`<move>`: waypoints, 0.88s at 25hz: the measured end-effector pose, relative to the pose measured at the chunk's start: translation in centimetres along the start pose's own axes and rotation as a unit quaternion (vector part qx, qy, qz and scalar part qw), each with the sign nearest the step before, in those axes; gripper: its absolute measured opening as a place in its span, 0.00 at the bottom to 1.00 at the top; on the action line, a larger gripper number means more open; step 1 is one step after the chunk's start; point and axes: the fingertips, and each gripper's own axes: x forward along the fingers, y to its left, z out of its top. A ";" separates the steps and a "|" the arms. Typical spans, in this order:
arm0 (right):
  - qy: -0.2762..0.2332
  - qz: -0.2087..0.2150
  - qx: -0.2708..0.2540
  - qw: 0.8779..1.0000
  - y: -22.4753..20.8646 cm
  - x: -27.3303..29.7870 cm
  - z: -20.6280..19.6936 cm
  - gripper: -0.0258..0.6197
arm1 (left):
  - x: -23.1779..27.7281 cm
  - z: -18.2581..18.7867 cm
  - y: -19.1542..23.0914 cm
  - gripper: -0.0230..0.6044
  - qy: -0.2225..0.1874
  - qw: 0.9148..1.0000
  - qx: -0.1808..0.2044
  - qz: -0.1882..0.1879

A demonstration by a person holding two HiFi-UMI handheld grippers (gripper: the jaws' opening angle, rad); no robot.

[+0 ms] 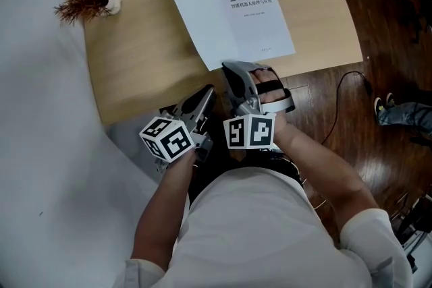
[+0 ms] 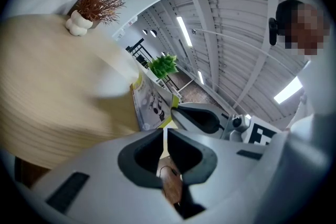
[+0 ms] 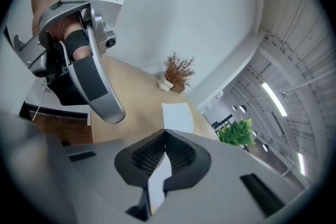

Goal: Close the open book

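Head view: the open book (image 1: 233, 20) lies flat on the table (image 1: 142, 64), directly ahead of the right gripper (image 1: 231, 69), whose tips sit at the book's near edge, close to the spine. The left gripper (image 1: 208, 92) hangs just beside it on its left, over the table's near rim and short of the book.

In the right gripper view, we read the jaws as fully together. A white strip shows in the slot behind the pads, and we cannot tell whether it is a pinched page or the book seen through the gap. In the left gripper view, the jaws stand almost together with only a hairline slit and nothing between them.

We judge the step in hand to be the approach for the fold. We recommend slipping closed tips under the outer edge of one half and swinging it over the spine in a low arc. The other gripper should press the opposite half down so the book does not slide.

The book is a thin paperback with matte white leaves, a printed title page and a yellow-green cover edge. The tabletop is smooth pale wood grain with a curved rim, so it will likely offer little friction.
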 end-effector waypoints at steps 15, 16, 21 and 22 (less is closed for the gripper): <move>0.033 -0.038 0.056 0.997 -4.1 -1.5 -4.9 0.04 | 3.2 0.3 -2.3 0.04 0.013 1.000 0.015 -0.017; 0.035 -0.038 0.066 0.997 -4.2 -1.6 -5.3 0.04 | 3.3 0.3 -2.4 0.04 0.014 1.000 0.015 -0.017; 0.054 -0.040 0.112 0.991 -4.7 -1.4 -7.4 0.04 | 3.9 0.0 -2.4 0.04 0.019 1.000 0.015 -0.018; 0.056 -0.041 0.118 0.991 -4.7 -1.3 -7.8 0.05 | 4.0 0.0 -2.4 0.04 0.020 1.000 0.015 -0.018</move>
